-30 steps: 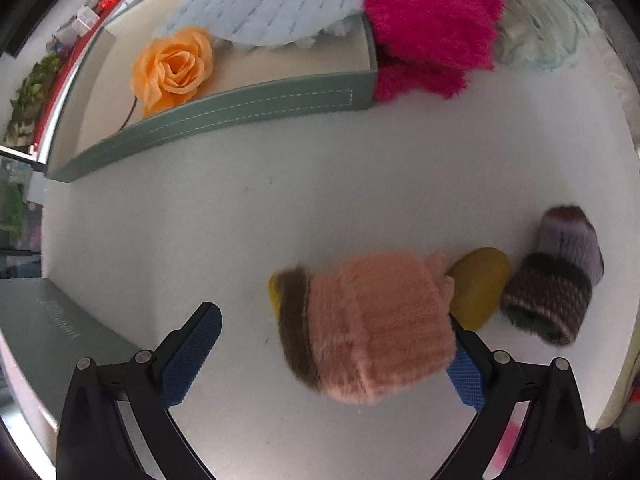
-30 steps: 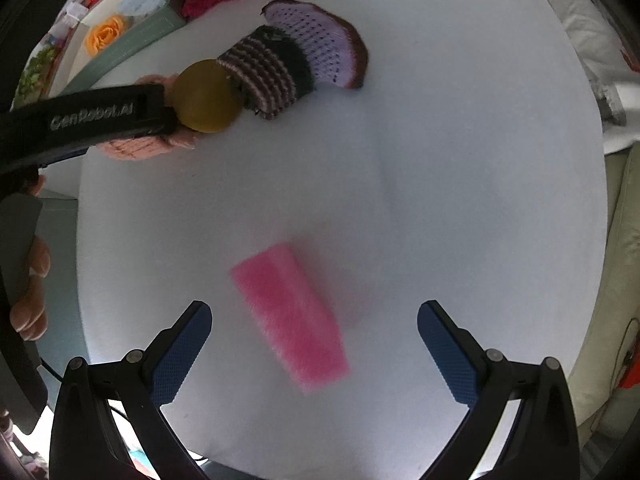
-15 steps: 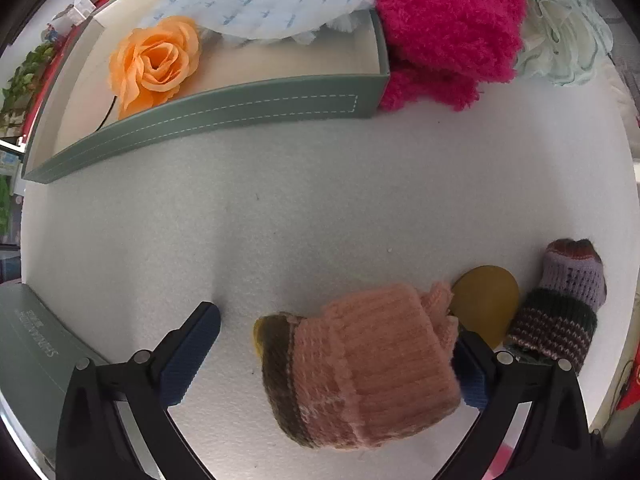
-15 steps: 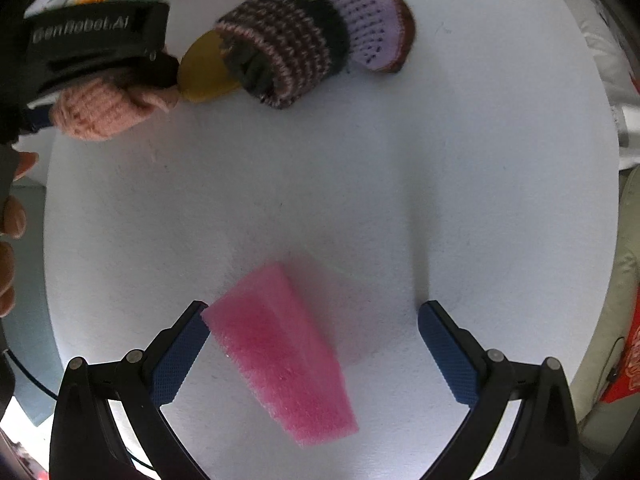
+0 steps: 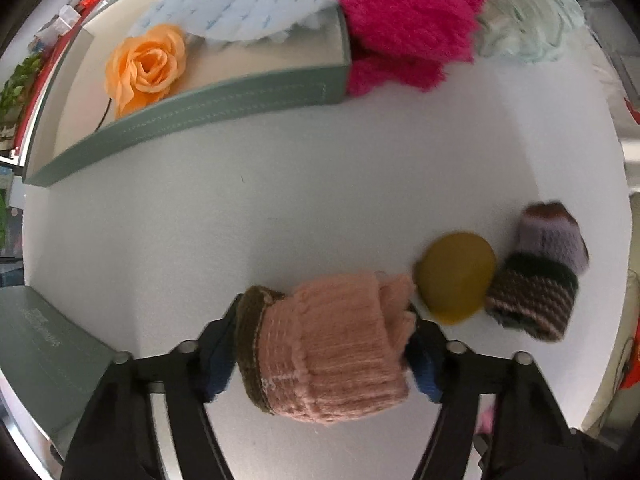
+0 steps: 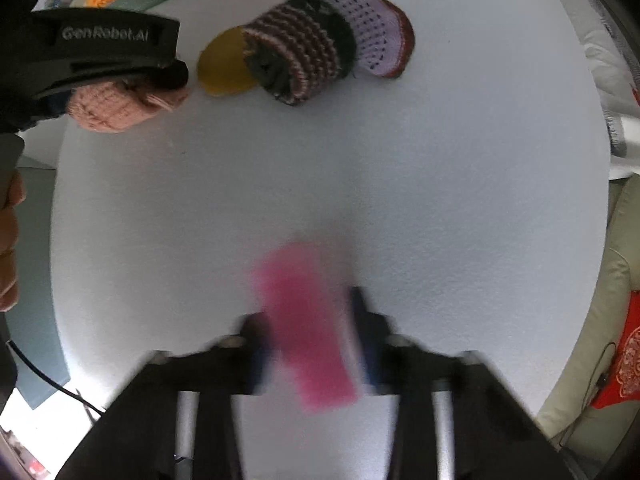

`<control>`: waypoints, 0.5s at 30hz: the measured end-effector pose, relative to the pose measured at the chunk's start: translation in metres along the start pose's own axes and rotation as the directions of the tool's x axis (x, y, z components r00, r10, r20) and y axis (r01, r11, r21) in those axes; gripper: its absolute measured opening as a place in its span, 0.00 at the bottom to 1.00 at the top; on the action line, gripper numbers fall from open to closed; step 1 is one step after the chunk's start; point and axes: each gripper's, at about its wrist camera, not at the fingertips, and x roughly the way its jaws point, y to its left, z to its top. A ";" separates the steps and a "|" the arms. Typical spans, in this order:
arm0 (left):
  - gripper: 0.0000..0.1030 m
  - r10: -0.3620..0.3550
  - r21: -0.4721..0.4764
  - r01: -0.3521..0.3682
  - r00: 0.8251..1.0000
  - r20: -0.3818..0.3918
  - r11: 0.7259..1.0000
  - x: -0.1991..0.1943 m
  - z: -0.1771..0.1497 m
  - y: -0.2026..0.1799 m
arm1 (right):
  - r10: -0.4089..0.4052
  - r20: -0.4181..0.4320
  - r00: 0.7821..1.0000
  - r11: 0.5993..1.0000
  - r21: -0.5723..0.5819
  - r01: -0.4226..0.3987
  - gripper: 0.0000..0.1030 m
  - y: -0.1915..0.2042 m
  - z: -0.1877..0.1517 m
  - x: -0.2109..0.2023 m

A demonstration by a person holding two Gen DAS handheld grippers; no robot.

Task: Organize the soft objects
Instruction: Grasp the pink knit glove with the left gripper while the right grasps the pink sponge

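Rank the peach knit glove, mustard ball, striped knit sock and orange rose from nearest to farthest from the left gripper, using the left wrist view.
1. Peach knit glove, between the left gripper's closing jaws.
2. Mustard ball, just right of it.
3. Striped knit sock, right, beyond the ball.
4. Orange rose, far upper left, in the green tray.

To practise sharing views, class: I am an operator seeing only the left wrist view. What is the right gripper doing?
Observer: The right gripper is shut on a pink foam sponge.
Operator: Is the striped knitted sock open-ended?
Observer: Yes; its dark cuff opening sits beside the round yellow ball.
Operator: Anyone near the left gripper, closing on the peach knitted mitten?
Observer: A bare hand shows at the picture's left edge.
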 end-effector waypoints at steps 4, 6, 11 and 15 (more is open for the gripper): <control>0.67 -0.019 0.014 0.019 1.000 -0.006 1.000 -0.005 -0.022 0.001 | 0.035 -0.005 0.999 0.999 0.009 -0.035 0.26 -0.024 -0.007 -0.006; 0.67 -0.022 0.033 0.022 1.000 -0.013 0.999 -0.008 -0.037 0.000 | 0.065 -0.007 0.998 0.998 0.027 -0.064 0.26 -0.030 -0.013 -0.008; 0.67 -0.027 0.086 0.030 0.999 -0.034 0.996 -0.012 -0.083 -0.005 | 0.083 -0.029 0.996 0.995 0.063 -0.081 0.26 -0.039 -0.036 -0.009; 0.67 -0.052 0.103 0.058 0.997 -0.064 0.993 -0.017 -0.122 -0.003 | 0.101 -0.052 0.994 0.990 0.106 -0.095 0.26 -0.050 -0.050 -0.002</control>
